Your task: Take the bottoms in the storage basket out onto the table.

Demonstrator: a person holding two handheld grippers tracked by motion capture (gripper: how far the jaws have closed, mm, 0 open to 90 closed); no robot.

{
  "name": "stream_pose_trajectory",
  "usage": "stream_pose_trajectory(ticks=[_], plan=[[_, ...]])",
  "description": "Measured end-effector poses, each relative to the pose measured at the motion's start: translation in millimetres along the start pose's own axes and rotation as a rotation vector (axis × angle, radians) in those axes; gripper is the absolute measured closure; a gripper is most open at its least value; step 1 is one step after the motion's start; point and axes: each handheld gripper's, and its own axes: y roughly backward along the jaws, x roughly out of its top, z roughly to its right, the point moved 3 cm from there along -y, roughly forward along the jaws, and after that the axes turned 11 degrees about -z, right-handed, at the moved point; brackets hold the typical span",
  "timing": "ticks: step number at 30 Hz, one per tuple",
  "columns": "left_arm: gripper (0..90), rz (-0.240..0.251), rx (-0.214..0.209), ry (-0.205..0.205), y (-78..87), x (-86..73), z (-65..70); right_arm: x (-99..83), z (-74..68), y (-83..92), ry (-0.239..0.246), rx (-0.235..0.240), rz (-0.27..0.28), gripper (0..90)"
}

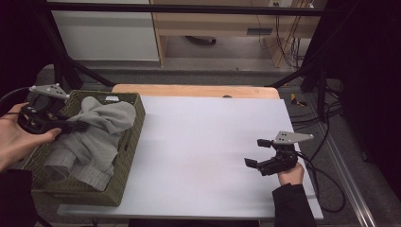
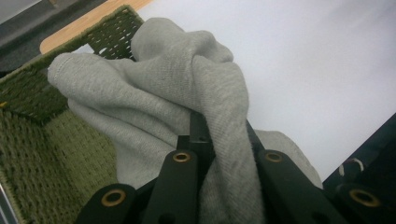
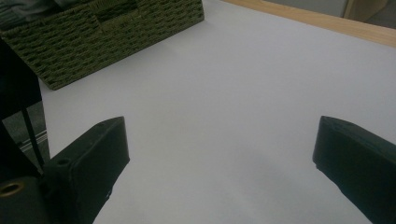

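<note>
Bunching up from the green woven basket (image 1: 124, 156), a grey sweatshirt (image 1: 101, 127) of soft, finely ribbed knit lay heaped in thick rounded folds, part of it draped over the basket's near wall. The basket was rectangular, its sides a coarse, open plaited weave, and it sat at the left end of the smooth white tabletop (image 1: 203, 142), which had a pale wooden edge along the far side. In the left gripper view, a gathered ridge of the cloth (image 2: 205, 93) ran from between the black jaws up and away, towards the basket's far corner (image 2: 116, 28), so its long axis lay roughly along the gripper's own line.

The left gripper (image 1: 71, 126) was clamped on that fold of fabric, its jaws pinched tight with the knit squeezed between them. The left hand (image 1: 19, 139) held it level from the basket's left side, pointing towards the table's middle.

The right gripper (image 1: 257, 152) hovered low above the bare white surface near the table's right edge, well apart from the basket, its blunt black jaws spread wide with nothing between them. The right hand (image 1: 291, 174) gripped it from behind, in a dark sleeve (image 1: 291, 205).
</note>
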Motion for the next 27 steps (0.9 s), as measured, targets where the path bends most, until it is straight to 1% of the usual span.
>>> stream_pose_trajectory(ticks=[12, 18, 27], plan=[[82.7, 0.020, -0.017, -0.039, 3.2, 17.0, 14.2, 0.1, 0.1, 1.0, 0.001, 0.001, 0.003, 4.1], [82.7, 0.035, -0.029, -0.053, 2.2, 24.7, 21.5, 0.2, 0.0, 1.0, 0.001, 0.000, 0.002, 4.1], [82.6, 0.045, -0.048, -0.092, -1.6, 37.6, 35.4, 0.2, 0.1, 1.3, 0.003, 0.001, 0.003, 4.1]])
